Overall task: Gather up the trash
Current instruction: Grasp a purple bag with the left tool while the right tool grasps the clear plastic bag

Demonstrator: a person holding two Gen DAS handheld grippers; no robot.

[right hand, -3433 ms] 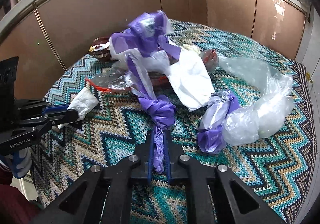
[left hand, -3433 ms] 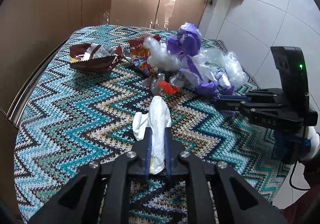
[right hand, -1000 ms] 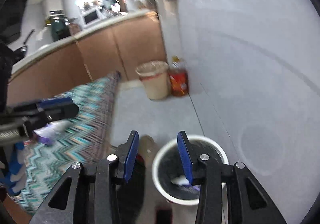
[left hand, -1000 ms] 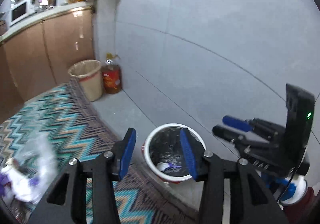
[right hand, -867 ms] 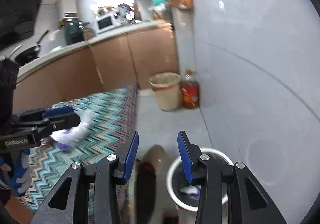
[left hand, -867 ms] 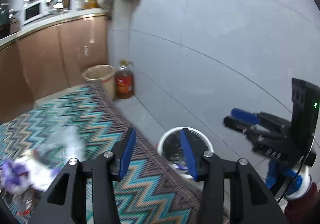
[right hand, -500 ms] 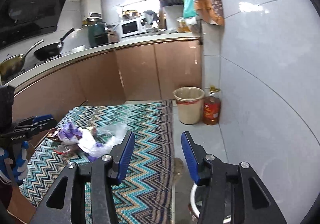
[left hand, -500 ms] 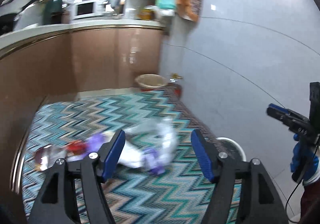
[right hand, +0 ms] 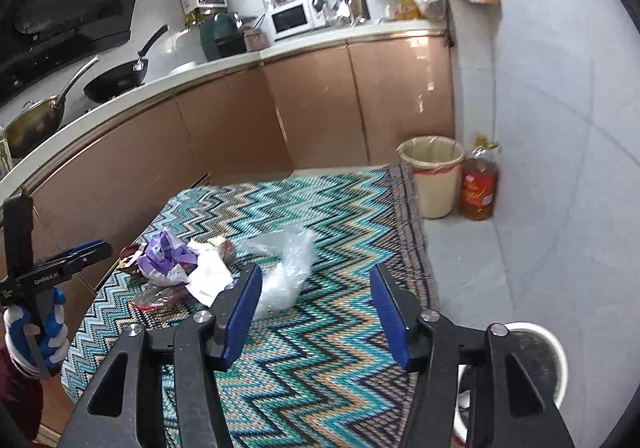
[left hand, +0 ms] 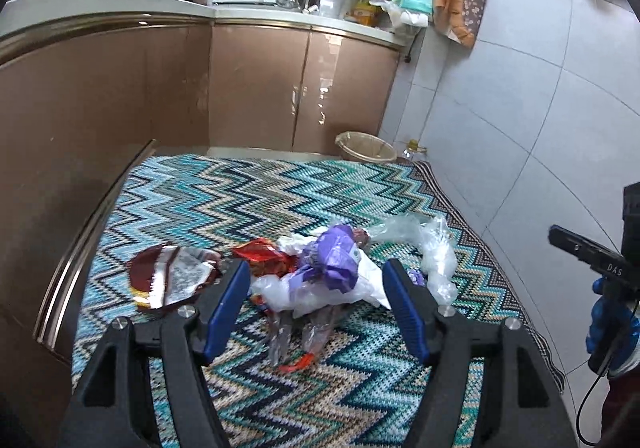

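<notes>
Both tools are empty and facing the trash pile on the zigzag-knit table, so another pickup looks next. The left hand-held gripper stands spread wide. The right hand-held gripper is opening, nothing between its jaws. Beside the pile's crumpled purple plastic lie a clear film bag and a foil wrapper. The white bin sits below the table's edge.

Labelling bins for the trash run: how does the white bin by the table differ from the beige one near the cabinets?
The white bin stands close below the tablecloth's near corner, with a dark inside; the beige bin stands past the far corner, beside an oil bottle, and holds a light liner. The white bin is half hidden by the right gripper; the beige one shows whole. Both are round, open-topped and on the floor.
</notes>
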